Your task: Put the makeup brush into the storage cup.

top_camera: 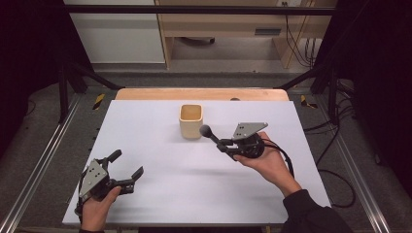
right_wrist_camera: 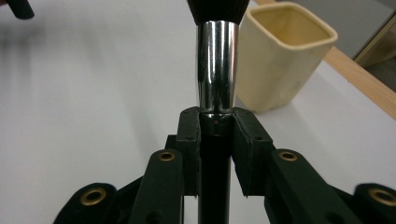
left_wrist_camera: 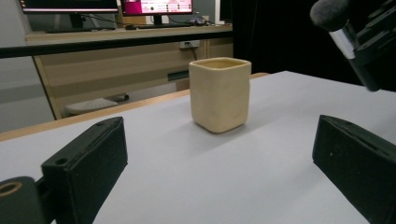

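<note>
A cream square cup (top_camera: pixel 190 121) stands upright and empty near the table's far middle; it also appears as the cup (left_wrist_camera: pixel 219 93) and the cup (right_wrist_camera: pixel 285 51). My right gripper (top_camera: pixel 224 144) is shut on a makeup brush (top_camera: pixel 210 134) with a chrome ferrule (right_wrist_camera: pixel 217 65) and a dark head (top_camera: pixel 205 130), held above the table just right of the cup, head pointing toward it. The brush's black handle sits between the right gripper's jaws (right_wrist_camera: pixel 215 121). My left gripper (top_camera: pixel 127 167) rests at the near left, jaws wide apart and holding nothing (left_wrist_camera: pixel 219 154).
The white table top (top_camera: pixel 160 160) has a wooden strip (top_camera: pixel 201 93) along its far edge. Metal rails and black frame posts flank the table. A wooden desk with monitors (left_wrist_camera: pixel 140 7) stands beyond it.
</note>
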`<move>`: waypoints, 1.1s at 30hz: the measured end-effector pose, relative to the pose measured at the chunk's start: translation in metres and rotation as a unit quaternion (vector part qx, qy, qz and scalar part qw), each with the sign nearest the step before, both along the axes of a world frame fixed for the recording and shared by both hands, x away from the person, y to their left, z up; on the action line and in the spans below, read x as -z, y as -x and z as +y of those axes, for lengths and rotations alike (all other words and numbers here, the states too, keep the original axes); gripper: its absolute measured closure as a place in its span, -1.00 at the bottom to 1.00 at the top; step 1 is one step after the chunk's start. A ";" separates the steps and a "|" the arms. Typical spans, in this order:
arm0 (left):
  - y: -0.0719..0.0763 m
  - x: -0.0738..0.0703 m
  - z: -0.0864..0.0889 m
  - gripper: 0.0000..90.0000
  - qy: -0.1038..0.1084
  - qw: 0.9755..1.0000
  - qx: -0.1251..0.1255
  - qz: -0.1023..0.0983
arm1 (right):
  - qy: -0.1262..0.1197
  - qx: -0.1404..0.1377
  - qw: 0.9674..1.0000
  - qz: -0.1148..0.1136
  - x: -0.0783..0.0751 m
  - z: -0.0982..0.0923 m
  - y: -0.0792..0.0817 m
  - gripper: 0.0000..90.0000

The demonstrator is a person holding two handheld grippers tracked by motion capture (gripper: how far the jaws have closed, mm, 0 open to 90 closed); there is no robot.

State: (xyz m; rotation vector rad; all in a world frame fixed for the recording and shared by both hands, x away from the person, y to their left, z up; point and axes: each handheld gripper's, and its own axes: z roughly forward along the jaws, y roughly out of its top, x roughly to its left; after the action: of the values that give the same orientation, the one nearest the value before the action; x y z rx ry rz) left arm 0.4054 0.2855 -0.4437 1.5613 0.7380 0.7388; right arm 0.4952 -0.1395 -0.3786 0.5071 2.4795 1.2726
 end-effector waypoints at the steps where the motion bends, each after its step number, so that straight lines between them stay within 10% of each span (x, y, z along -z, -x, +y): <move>1: 0.000 0.000 0.000 -0.93 0.000 1.000 0.000 0.000 | 0.000 0.000 1.000 0.000 0.000 0.000 0.000 0.64; 16: -0.013 -0.044 -0.047 -0.93 0.056 0.996 0.041 0.048 | -0.108 0.020 0.993 -0.040 0.013 0.060 0.018 0.64; 33: -0.030 -0.060 -0.082 -0.92 0.080 0.991 0.028 0.099 | -0.143 0.031 0.988 -0.057 0.024 0.089 0.028 0.64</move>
State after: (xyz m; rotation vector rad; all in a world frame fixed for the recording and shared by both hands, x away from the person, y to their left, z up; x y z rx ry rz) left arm 0.4357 0.2034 -0.3834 1.5156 0.8735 0.4753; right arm 0.4669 -0.0510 -0.4022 0.5558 2.1818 1.5956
